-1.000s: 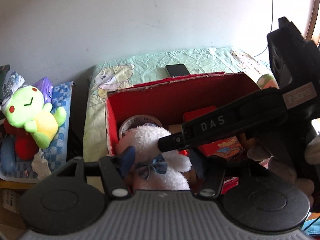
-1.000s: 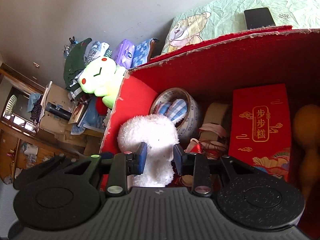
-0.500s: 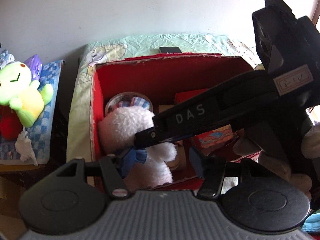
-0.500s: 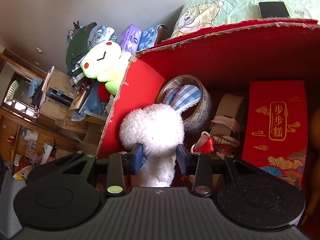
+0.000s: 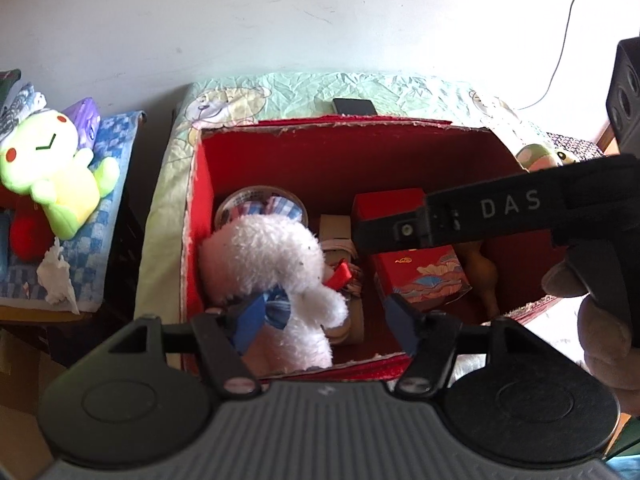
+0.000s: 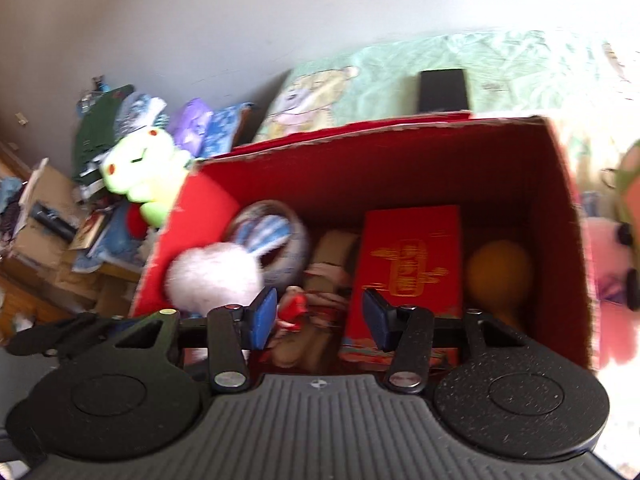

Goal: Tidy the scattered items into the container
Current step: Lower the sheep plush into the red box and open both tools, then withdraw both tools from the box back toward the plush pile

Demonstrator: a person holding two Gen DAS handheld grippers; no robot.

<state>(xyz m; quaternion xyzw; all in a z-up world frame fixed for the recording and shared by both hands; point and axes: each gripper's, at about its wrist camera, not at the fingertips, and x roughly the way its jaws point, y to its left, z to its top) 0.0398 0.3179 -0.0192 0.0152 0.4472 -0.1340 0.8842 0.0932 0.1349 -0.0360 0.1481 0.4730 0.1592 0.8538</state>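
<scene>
A red cardboard box stands on a bear-print cloth. Inside, at its left end, sits a white plush rabbit with a blue bow. My left gripper hangs over the box's near wall, its jaws opening. The rabbit's lower body lies between them, and the right pad is well clear of it. My right gripper is over the box's middle, jaws opening with nothing gripped, and the rabbit sits to its left. Its black body crosses the left wrist view.
The box also holds a tape roll, a red gift carton, a tan gourd and a red-tasselled bundle. Behind it lies a black phone. A green plush rests on the left shelf, a pink one at right.
My right gripper has let go of the white rabbit, opened and drawn back towards the right. The left gripper's jaws have widened around the rabbit, which now sits in the box.
</scene>
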